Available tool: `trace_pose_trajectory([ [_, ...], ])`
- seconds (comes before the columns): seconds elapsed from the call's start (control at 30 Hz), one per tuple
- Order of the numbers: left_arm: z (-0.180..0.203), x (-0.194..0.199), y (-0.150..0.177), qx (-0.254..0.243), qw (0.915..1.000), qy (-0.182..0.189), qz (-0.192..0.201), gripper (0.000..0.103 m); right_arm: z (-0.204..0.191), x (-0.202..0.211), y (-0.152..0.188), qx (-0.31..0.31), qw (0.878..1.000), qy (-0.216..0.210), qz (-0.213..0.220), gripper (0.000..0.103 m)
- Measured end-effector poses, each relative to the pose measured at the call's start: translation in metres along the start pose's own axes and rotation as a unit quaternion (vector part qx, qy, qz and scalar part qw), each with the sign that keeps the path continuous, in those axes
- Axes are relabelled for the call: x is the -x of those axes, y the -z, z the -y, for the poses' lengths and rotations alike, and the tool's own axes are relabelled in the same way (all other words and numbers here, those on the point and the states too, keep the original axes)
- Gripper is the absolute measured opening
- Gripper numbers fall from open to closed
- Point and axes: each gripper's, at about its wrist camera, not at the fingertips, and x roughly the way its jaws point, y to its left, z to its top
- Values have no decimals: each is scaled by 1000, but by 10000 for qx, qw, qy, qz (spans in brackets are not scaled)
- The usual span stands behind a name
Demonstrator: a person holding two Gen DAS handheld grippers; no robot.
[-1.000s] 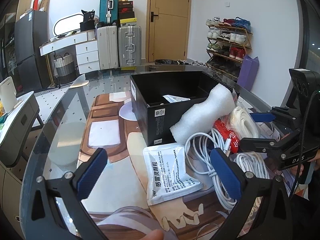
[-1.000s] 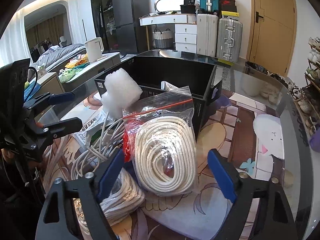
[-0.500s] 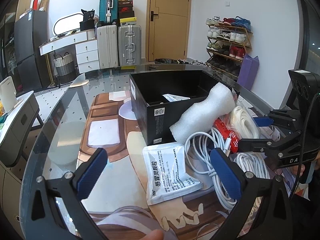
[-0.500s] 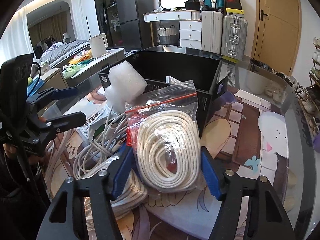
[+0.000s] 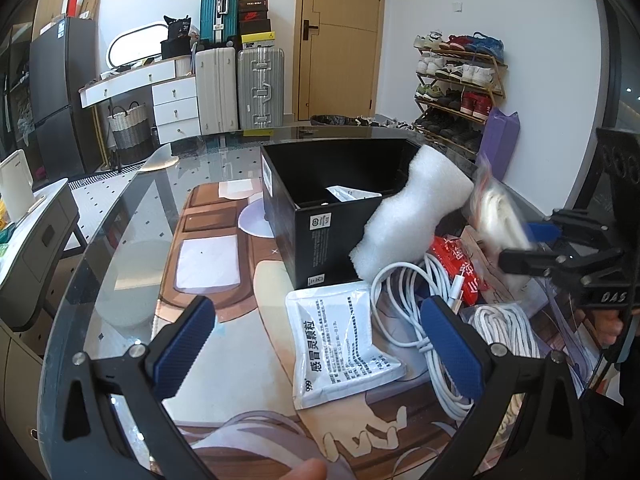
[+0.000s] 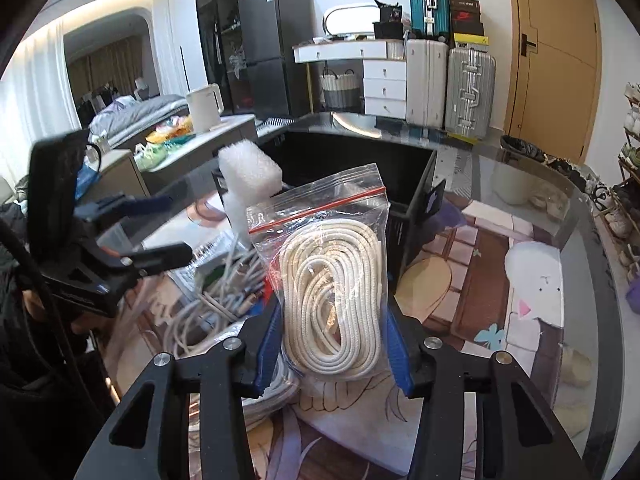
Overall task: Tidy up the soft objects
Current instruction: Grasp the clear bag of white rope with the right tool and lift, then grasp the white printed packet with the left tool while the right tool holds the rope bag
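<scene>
The right gripper [image 6: 331, 342], spread wide a second ago, is now seen closing on the clear zip bag of coiled cream rope [image 6: 330, 280] at lower centre, raised before the black box [image 6: 416, 208]: ready for boxing. The idle, spread left gripper [image 5: 316, 344] is shown properly only in the left view, where the bag is blurred.

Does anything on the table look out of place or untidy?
Yes. The white foam block leans crookedly against the black box instead of lying inside it, and loose white cables sprawl in a tangle beside the white sachet.
</scene>
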Motion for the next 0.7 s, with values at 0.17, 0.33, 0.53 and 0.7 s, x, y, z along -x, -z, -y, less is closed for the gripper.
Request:
trace_pose_trajectory([
  [0.17, 0, -5, -1, 8, 9998, -88, -177, 103, -2, 13, -5, 23, 9998, -14, 209, 47],
  [0.33, -2, -10, -1, 57, 9992, -61, -396, 103, -4, 22, -8, 44, 9995, -25, 327, 47],
  [0.53, -5, -19, -1, 171, 9972, -97, -727, 103, -1, 32, -9, -13, 9991, 2, 431, 47],
  [0.7, -2, -25, 0, 83, 9947, -206, -1007, 102, -2, 36, -9, -28, 9990, 1, 449, 47],
])
